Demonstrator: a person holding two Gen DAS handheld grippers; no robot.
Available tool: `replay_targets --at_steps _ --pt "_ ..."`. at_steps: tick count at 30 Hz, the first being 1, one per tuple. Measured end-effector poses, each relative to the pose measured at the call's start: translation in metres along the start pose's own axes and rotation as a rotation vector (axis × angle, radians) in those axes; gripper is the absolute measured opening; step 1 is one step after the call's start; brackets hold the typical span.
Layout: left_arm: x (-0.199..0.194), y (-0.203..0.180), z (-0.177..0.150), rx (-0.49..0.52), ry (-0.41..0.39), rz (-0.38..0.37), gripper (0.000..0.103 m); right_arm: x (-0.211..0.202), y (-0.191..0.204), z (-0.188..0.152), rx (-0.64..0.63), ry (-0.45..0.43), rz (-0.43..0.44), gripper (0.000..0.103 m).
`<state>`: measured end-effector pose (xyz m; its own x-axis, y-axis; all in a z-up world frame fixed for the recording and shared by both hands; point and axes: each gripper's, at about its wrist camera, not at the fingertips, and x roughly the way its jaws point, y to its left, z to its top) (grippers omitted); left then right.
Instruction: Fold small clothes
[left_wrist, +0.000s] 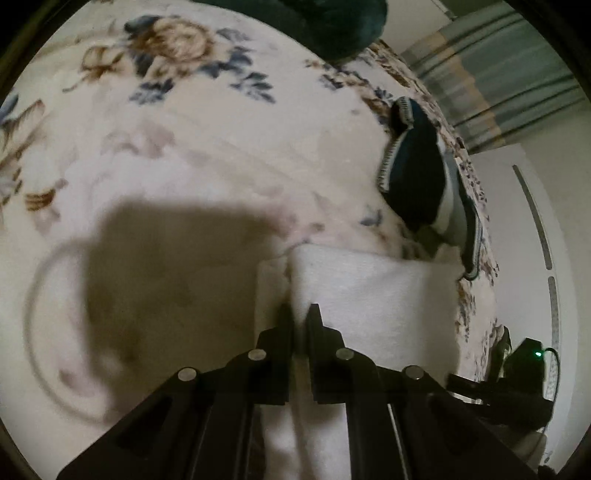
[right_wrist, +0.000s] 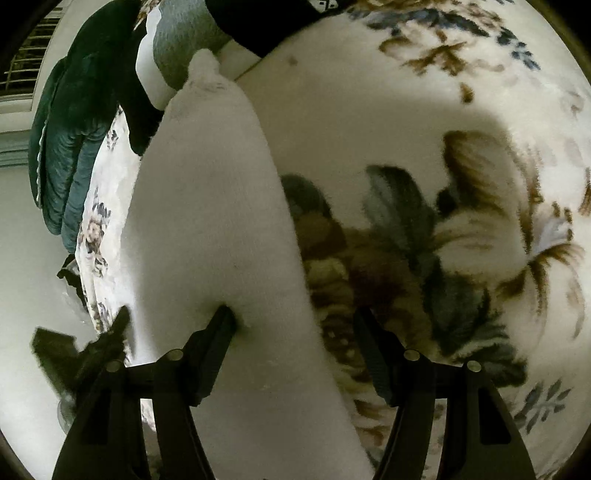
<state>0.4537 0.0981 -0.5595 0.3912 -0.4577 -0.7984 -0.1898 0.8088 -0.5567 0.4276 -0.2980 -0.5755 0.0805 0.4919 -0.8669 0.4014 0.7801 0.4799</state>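
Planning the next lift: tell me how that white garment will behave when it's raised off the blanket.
The white garment will probably drape limply: it bunches where the left gripper pinches it. It looks light and fuzzy, so probably not slippery. Only the one pinch holds it; the right gripper is open, so the free end may sag.

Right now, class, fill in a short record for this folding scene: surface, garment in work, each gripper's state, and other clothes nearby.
surface: floral fleece blanket
garment in work: white cloth, lying on the blanket
left gripper: jaws shut on the white cloth's edge
right gripper: jaws open, one finger pressing into the white cloth, the other over the blanket
other clothes: dark navy garment with trimmed edge beyond the white cloth; dark green quilted item at the blanket's edge
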Motion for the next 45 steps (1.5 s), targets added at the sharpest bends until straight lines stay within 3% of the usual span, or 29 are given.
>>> replay_targets --at_steps 3,7,9,12,16,20,26,29,31,32,34,40,45 --pt "0.004 -0.003 -0.002 0.047 0.032 -0.013 0.007 0.003 0.023 -0.008 -0.044 -0.002 -0.019 0.070" --pt "-0.009 -0.011 -0.012 0.067 0.107 -0.068 0.016 -0.021 0.014 -0.037 -0.078 0.022 -0.016 0.070" --pt "-0.029 -0.014 -0.029 0.081 0.137 -0.125 0.032 -0.032 0.003 -0.058 -0.077 0.062 0.007 0.070" --pt "-0.066 -0.013 -0.069 0.090 0.150 -0.141 0.054 -0.046 -0.022 -0.105 -0.090 0.138 0.040 0.070" --pt "-0.112 0.004 -0.146 0.062 0.198 -0.095 0.056 -0.052 -0.060 -0.171 -0.069 0.234 0.079 0.070" --pt "-0.132 0.030 -0.225 0.017 0.265 -0.009 0.056 -0.041 -0.103 -0.238 0.002 0.330 0.108 0.070" --pt "-0.108 0.052 -0.300 -0.039 0.394 -0.057 0.056 0.007 -0.134 -0.312 0.070 0.428 0.200 0.070" --pt "-0.106 0.047 -0.308 -0.023 0.365 -0.073 0.053 0.030 -0.137 -0.329 0.110 0.428 0.277 0.071" --pt "-0.112 0.043 -0.307 -0.031 0.329 -0.089 0.018 0.039 -0.134 -0.335 0.130 0.412 0.327 0.064" --pt "-0.114 0.040 -0.306 -0.033 0.329 -0.096 0.015 0.043 -0.128 -0.337 0.141 0.409 0.340 0.039" --pt "-0.122 0.033 -0.301 -0.038 0.315 -0.099 0.014 0.045 -0.121 -0.343 0.141 0.400 0.348 0.014" --pt "-0.151 0.024 -0.281 -0.179 0.295 -0.221 0.014 0.013 -0.084 -0.346 0.129 0.350 0.418 0.011" --pt "-0.168 -0.014 -0.224 -0.195 0.216 -0.333 0.014 -0.032 -0.049 -0.309 0.126 0.285 0.498 0.011"
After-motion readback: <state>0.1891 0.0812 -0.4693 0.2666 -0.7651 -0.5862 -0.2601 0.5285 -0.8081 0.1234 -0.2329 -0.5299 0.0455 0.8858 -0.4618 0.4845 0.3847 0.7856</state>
